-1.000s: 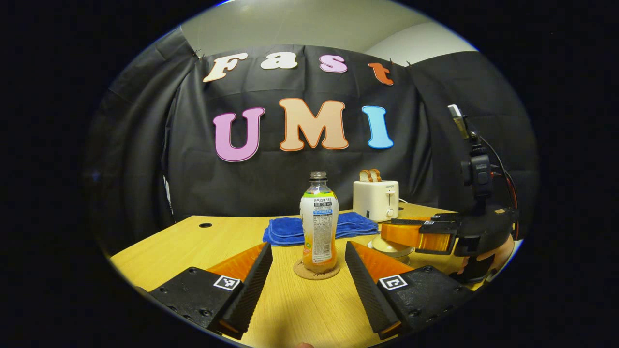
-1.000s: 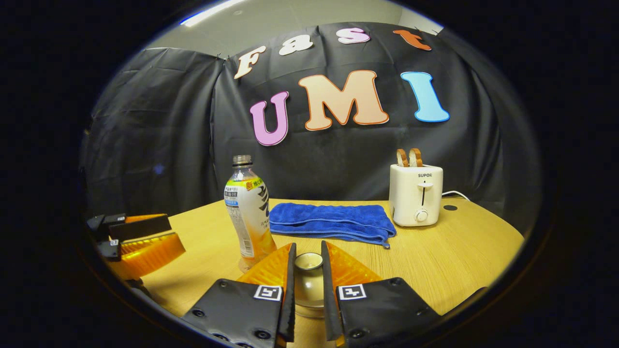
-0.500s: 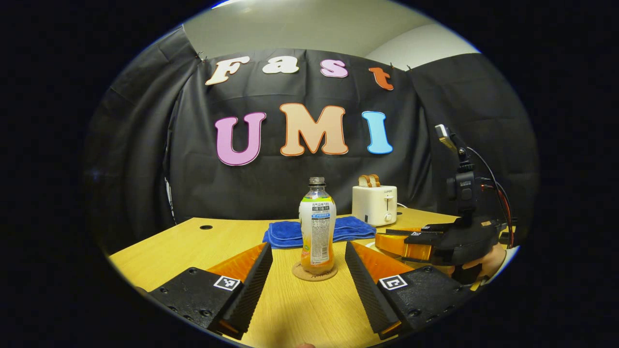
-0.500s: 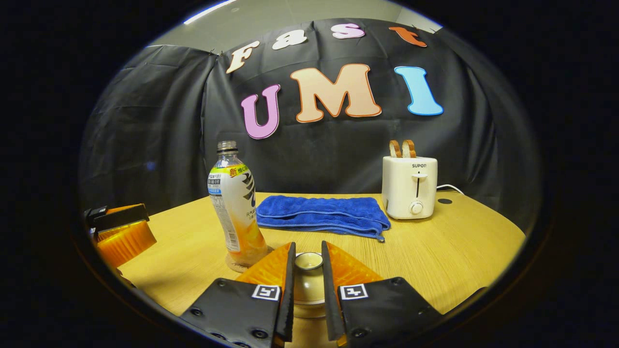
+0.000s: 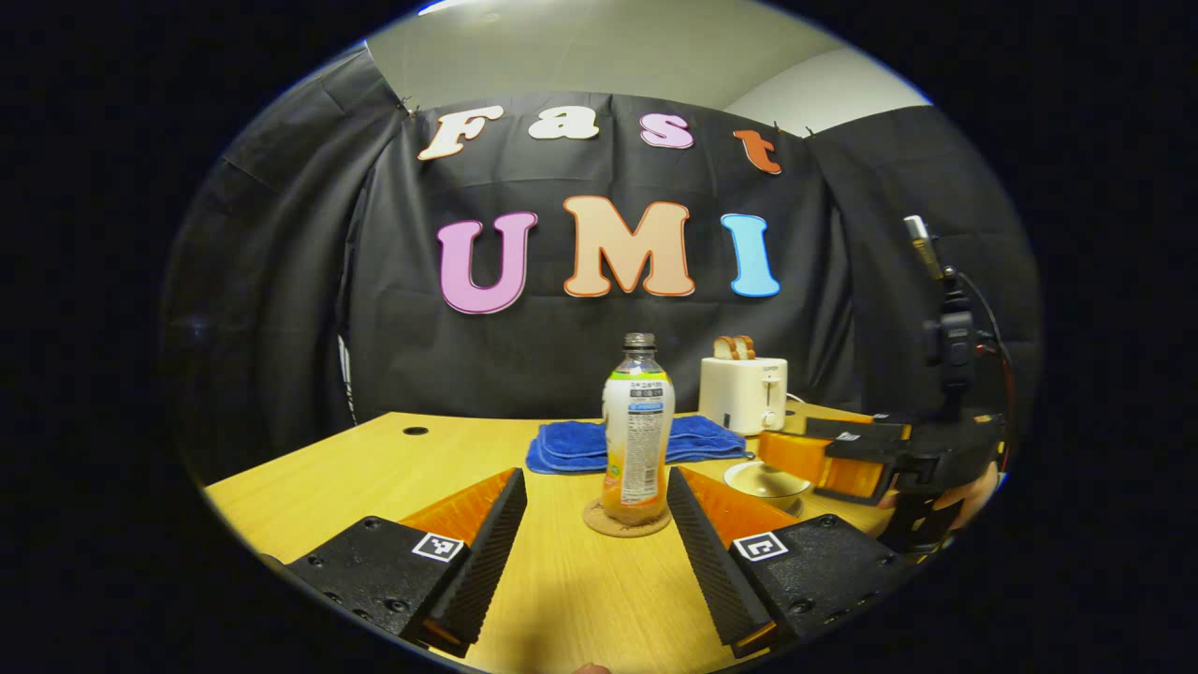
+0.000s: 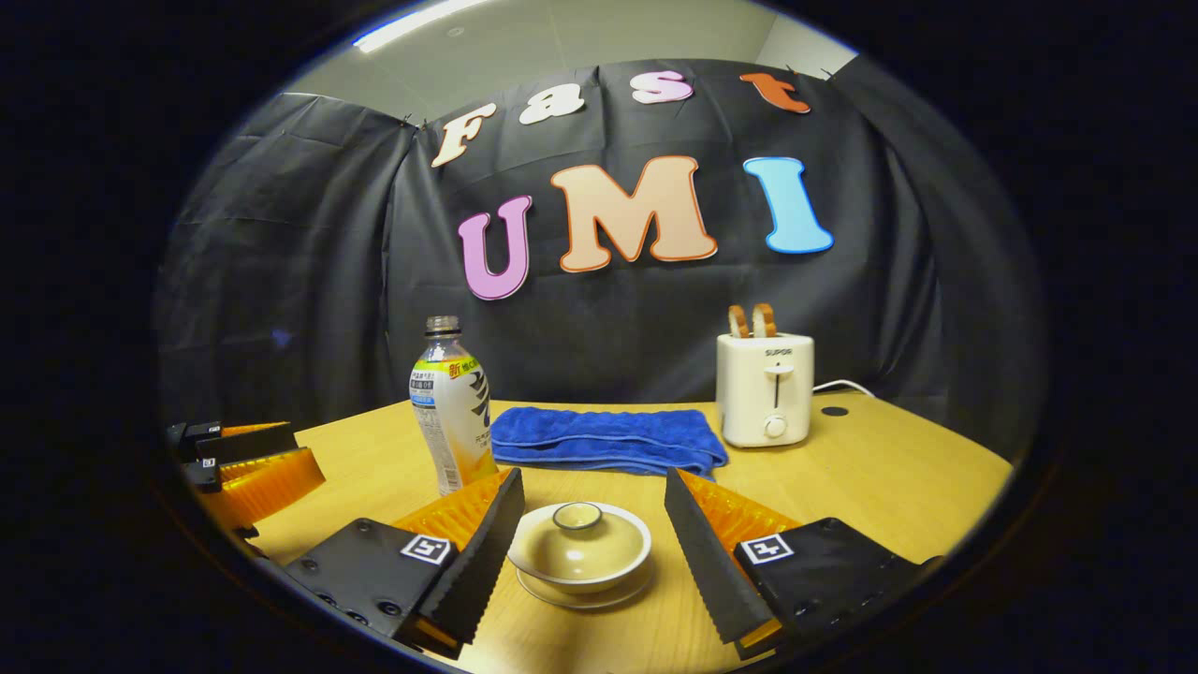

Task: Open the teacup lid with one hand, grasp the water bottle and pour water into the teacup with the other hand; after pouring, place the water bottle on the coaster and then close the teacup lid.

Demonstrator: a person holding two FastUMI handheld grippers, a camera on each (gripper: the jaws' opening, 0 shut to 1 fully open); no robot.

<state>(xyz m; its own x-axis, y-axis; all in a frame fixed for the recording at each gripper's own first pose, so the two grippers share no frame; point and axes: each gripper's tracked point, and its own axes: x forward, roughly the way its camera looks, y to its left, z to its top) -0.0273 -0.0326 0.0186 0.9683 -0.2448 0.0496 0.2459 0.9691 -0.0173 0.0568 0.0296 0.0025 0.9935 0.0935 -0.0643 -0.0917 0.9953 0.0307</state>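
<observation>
An uncapped, labelled water bottle stands upright on a round cork coaster. My left gripper is open just short of it, touching nothing. The cream teacup sits on its saucer with the lid resting on top. My right gripper is open, one finger on each side of the cup and clear of it. In the right gripper view the bottle is to the cup's left and the left gripper is at the far left. In the left gripper view the teacup lies under the right gripper.
A folded blue towel lies behind the cup and bottle. A white toaster holding two slices of bread stands at the back right. The wooden table has bare surface to the right. A hand holds the right gripper.
My right gripper was shut on the lid knob; it has now opened, let go and drawn back, leaving the lid on the cup. The left gripper stays open and has drawn back slightly.
</observation>
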